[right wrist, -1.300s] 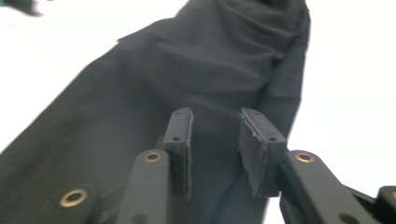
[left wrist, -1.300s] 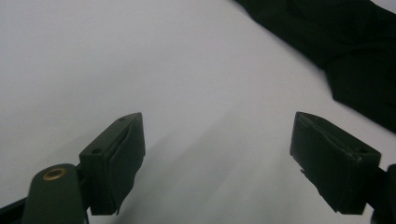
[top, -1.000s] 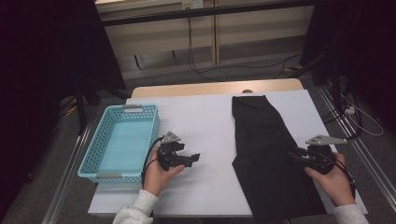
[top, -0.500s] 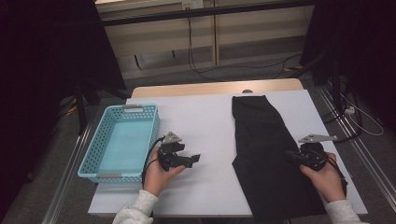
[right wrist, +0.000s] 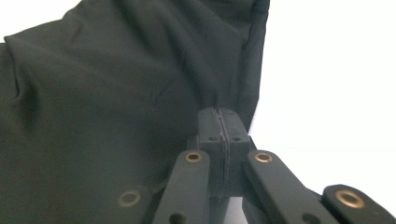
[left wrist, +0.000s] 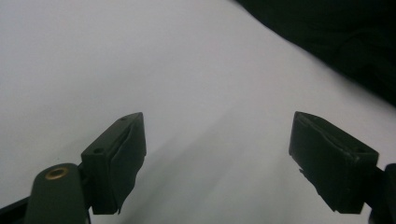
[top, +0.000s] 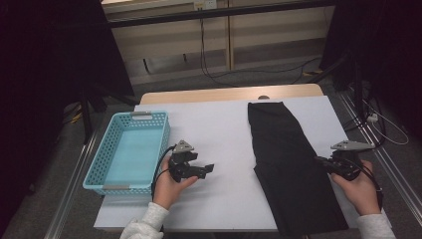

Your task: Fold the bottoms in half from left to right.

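The right gripper's (right wrist: 219, 122) jaws are pressing together on the right edge of the black cloth (right wrist: 116, 93), pinching a thin fold of fabric between the pads; they have just been closing onto it. Gripping at the hem rather than the middle is probably giving the person a corner to lift or fold over. The cloth itself is lying flat and lengthwise on the right half of the white surface (top: 219, 124), its near end hanging toward the person's side. The left gripper (top: 206, 169) is resting with its jaws spread and nothing between them, pointing across bare surface toward the cloth, apparently waiting its turn. Beyond it, at the left edge, the blue basket (top: 107, 186) is standing, likely the cloth's destination.
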{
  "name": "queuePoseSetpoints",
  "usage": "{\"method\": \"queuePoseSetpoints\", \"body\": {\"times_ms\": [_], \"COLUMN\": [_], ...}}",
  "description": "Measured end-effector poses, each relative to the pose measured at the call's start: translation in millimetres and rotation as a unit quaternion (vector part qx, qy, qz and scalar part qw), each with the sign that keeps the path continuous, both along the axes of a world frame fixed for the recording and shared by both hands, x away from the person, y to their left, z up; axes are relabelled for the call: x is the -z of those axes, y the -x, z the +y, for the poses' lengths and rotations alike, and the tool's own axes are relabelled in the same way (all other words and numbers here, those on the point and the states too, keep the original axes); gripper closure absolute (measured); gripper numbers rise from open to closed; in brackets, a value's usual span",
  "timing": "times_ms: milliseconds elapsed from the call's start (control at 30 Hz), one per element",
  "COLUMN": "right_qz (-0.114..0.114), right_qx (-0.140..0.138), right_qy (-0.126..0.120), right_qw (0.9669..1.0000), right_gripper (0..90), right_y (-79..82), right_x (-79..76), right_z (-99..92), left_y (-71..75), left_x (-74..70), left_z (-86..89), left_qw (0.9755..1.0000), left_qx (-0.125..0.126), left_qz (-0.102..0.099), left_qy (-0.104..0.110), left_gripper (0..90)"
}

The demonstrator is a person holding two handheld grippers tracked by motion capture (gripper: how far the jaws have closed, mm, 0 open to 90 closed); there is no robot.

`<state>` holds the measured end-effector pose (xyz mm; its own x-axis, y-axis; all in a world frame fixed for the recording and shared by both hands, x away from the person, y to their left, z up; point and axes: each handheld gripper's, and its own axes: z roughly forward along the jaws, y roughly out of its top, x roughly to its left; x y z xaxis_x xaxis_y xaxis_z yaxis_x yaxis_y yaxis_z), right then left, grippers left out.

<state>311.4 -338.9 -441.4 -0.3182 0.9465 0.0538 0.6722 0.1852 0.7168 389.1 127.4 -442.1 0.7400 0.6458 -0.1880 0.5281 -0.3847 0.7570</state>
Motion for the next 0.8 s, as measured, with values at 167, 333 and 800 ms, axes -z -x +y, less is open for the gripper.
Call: {"method": "queuePoseSetpoints", "body": {"times_ms": [167,333,800], "right_qz": [0.001,0.001,-0.020], "right_qx": [0.005,0.020,0.046], "right_qy": [0.000,0.009,0.038], "right_qw": [1.0000,0.9998,0.9980], "right_gripper": [88.8,73.9,62.0], "right_y": [-2.0,-3.6,-49.8], "right_x": [4.0,5.1,4.3], "right_z": [-0.5,0.0,11.7], "left_y": [0.1,-0.4,-0.3], "left_x": [0.7,2.0,2.4], "left_z": [-0.1,-0.5,1.8], "left_qw": [1.0000,1.0000,1.0000], "left_qx": [-0.001,0.000,0.000], "left_qz": [0.001,0.003,0.005], "left_qy": [0.000,-0.005,-0.006], "left_gripper": [19.0,19.0,18.7]}}
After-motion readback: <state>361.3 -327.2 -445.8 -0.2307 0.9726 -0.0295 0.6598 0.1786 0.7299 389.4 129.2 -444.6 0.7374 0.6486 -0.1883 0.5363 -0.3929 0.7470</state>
